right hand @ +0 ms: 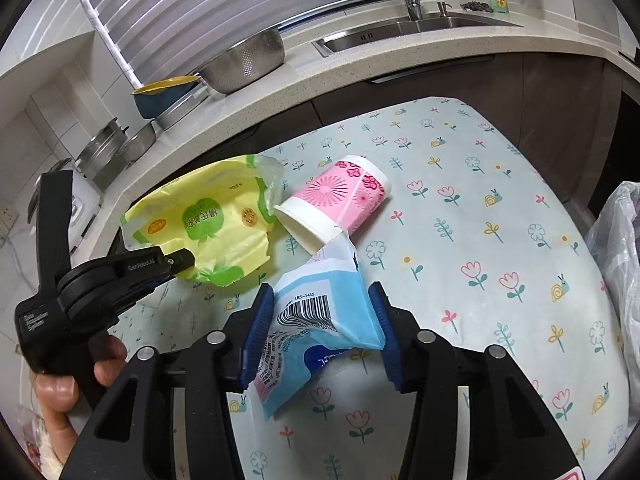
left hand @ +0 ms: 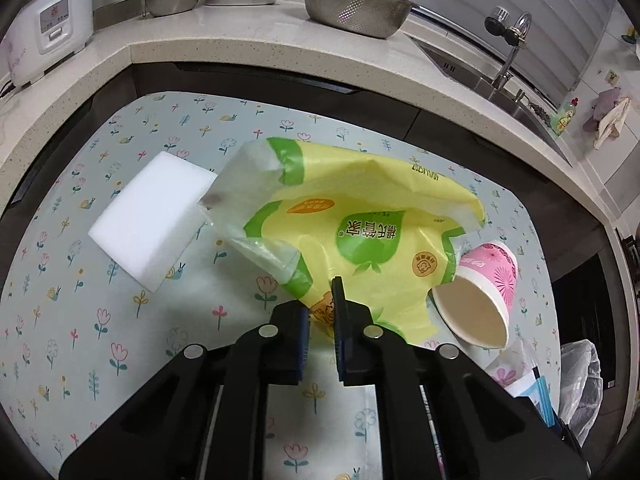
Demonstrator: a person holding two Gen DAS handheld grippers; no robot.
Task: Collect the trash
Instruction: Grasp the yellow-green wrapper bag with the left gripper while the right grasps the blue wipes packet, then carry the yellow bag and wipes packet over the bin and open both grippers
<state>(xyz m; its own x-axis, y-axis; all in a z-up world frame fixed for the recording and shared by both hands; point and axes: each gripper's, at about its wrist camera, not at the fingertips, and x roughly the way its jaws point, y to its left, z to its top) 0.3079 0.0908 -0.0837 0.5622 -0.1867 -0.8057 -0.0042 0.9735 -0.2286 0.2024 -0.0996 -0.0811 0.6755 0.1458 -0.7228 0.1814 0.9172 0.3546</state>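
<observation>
A crumpled yellow-green wrapper (left hand: 356, 216) lies on the flowered table; it also shows in the right wrist view (right hand: 216, 220). My left gripper (left hand: 322, 312) is shut on its near edge and shows at the wrapper in the right wrist view (right hand: 182, 260). A pink paper cup (left hand: 480, 292) lies on its side right of the wrapper, also in the right wrist view (right hand: 340, 200). My right gripper (right hand: 320, 320) is shut on a blue-white packet (right hand: 316, 332), held above the table.
A white sponge block (left hand: 152, 216) lies left of the wrapper. A clear plastic bag (right hand: 620, 248) hangs at the table's right edge, also in the left wrist view (left hand: 580, 384). The counter behind holds a steel colander (left hand: 352, 4), a rice cooker (left hand: 48, 24) and a sink (right hand: 400, 32).
</observation>
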